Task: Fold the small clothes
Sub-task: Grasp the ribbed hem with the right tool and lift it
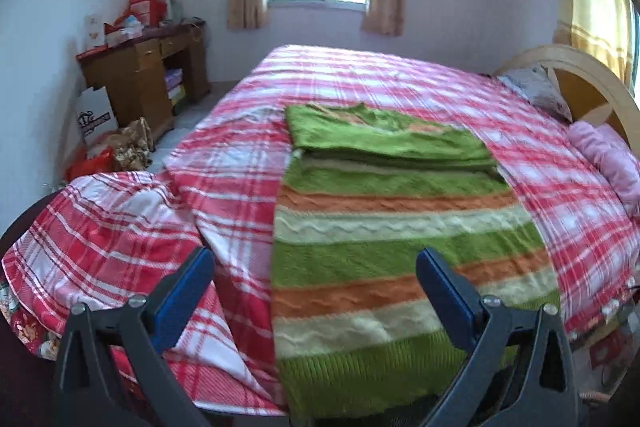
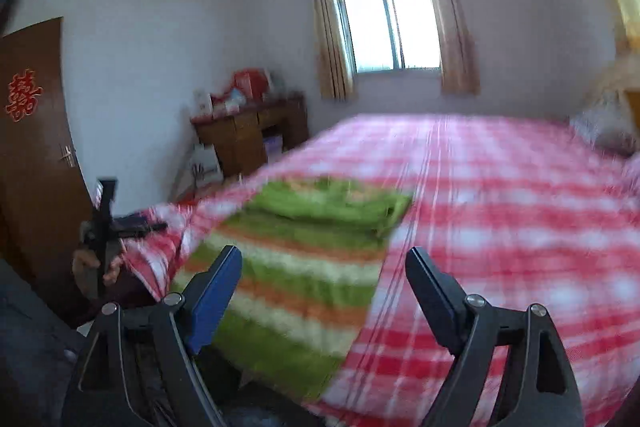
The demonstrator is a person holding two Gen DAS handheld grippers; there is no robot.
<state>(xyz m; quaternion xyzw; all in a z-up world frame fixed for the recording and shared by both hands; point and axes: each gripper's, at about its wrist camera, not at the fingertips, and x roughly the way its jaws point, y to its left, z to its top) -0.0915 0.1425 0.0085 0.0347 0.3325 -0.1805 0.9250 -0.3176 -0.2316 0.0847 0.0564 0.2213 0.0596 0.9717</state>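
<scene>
On the plaid bed (image 1: pixel 400 75) I see the striped sweater (image 1: pixel 380 251) half-folded; my left gripper (image 1: pixel 316 287) and right gripper (image 2: pixel 324 287) both gape, empty.

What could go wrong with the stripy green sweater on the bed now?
1. The sweater's bottom edge hangs off the bed, so it might slide down.
2. Its folded top part lies loose and could flop open.
3. Both tools, left and right, are open and hold nothing, so nothing steadies it.
</scene>
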